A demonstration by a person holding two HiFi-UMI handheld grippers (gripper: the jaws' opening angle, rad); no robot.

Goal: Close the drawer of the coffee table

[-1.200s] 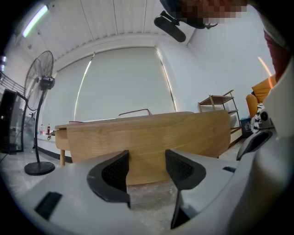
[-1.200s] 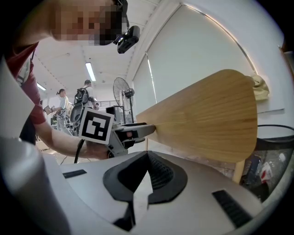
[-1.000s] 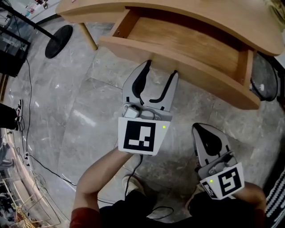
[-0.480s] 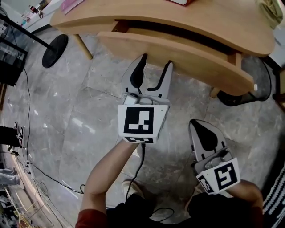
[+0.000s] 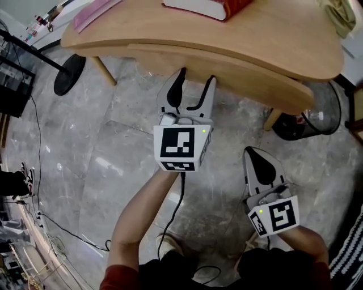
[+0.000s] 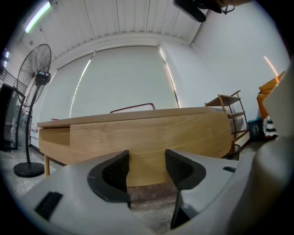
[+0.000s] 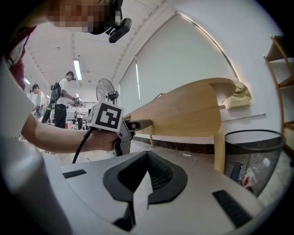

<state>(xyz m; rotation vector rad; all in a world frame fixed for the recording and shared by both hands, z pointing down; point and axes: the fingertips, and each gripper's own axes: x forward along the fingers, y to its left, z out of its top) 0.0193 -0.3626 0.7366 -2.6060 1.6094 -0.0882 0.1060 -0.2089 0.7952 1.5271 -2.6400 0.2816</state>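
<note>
Now my left gripper (image 5: 191, 85) has its two black-padded jaws moderately apart with nothing between them. Both tips appear to touch the curved light-wood drawer front (image 5: 249, 79) of the low oval wooden coffee table (image 5: 272, 34). From the head view the drawer looks pushed in almost fully, with its front just under the edge of the table top. I cannot tell if a small gap is left.

To do this step well, I think I should push straight and level, with both tips sharing the load near the middle of the front, so the drawer does not twist on its rails. I should also slow at the end so it does not bang. My right gripper (image 5: 262, 165) has its jaws pressed together and empty. It hangs low, well apart from the table, and I judge it best to leave it there.

The grey polished stone floor (image 5: 85, 147) looks hard and a little shiny. At the left, the round black base of a standing fan (image 5: 69, 75) stands near the table's left leg. On the table top lie a pink sheet (image 5: 93, 10) and, more to the right, a red-covered book (image 5: 211, 7). At the far right, a black wire-mesh waste bin (image 5: 298, 122) stands just beside the right leg.
</note>
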